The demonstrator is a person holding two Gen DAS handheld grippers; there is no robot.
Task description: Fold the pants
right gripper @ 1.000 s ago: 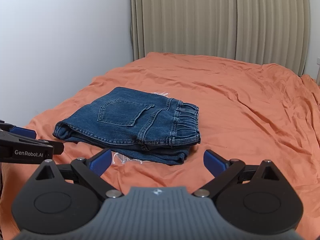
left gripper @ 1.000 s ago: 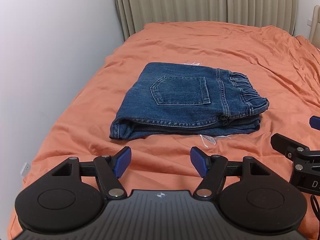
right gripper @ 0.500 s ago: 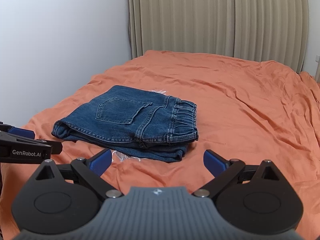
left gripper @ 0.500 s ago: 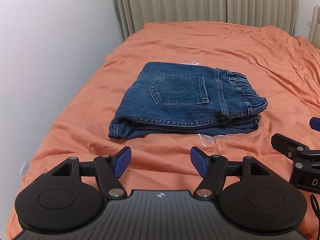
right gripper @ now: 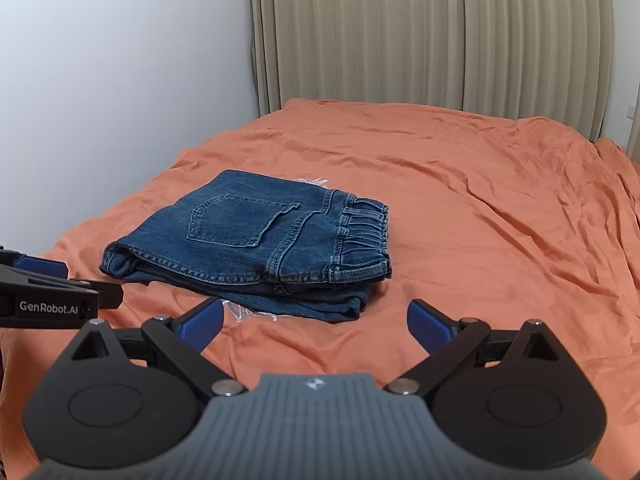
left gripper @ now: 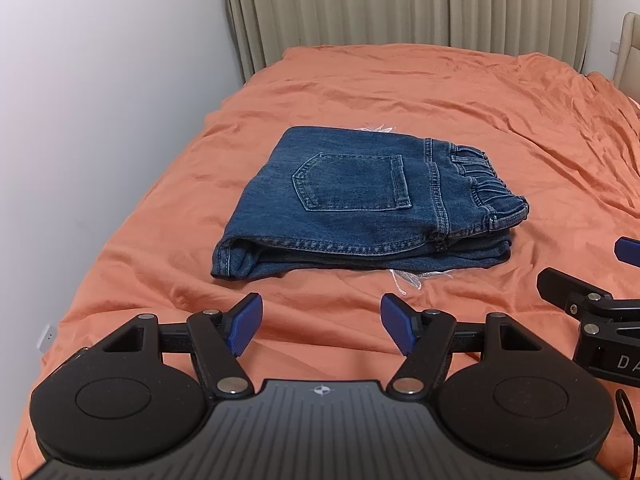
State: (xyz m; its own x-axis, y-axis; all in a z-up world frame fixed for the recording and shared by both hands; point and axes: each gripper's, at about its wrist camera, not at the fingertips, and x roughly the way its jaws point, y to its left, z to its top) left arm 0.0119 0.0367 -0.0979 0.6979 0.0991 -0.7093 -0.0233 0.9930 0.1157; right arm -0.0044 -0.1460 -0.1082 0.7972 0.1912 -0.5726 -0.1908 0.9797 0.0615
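Observation:
Blue denim pants (left gripper: 360,204) (right gripper: 260,244) lie folded into a compact stack on the orange bed sheet (left gripper: 460,104) (right gripper: 480,200), back pocket up and elastic waistband to the right. My left gripper (left gripper: 322,326) hovers a short way in front of the stack, open, nothing between its blue pads. My right gripper (right gripper: 314,326) hangs just before the stack's near right corner, open and empty too. Each gripper shows at the edge of the other's view.
A white wall (left gripper: 100,120) runs along the bed's left side, and beige curtains (right gripper: 440,32) hang behind its far end. A bit of clear plastic (left gripper: 412,280) pokes out from under the pants. The sheet is wrinkled to the right.
Both views have shifted only slightly; the pants lie as before and both grippers stay open and empty.

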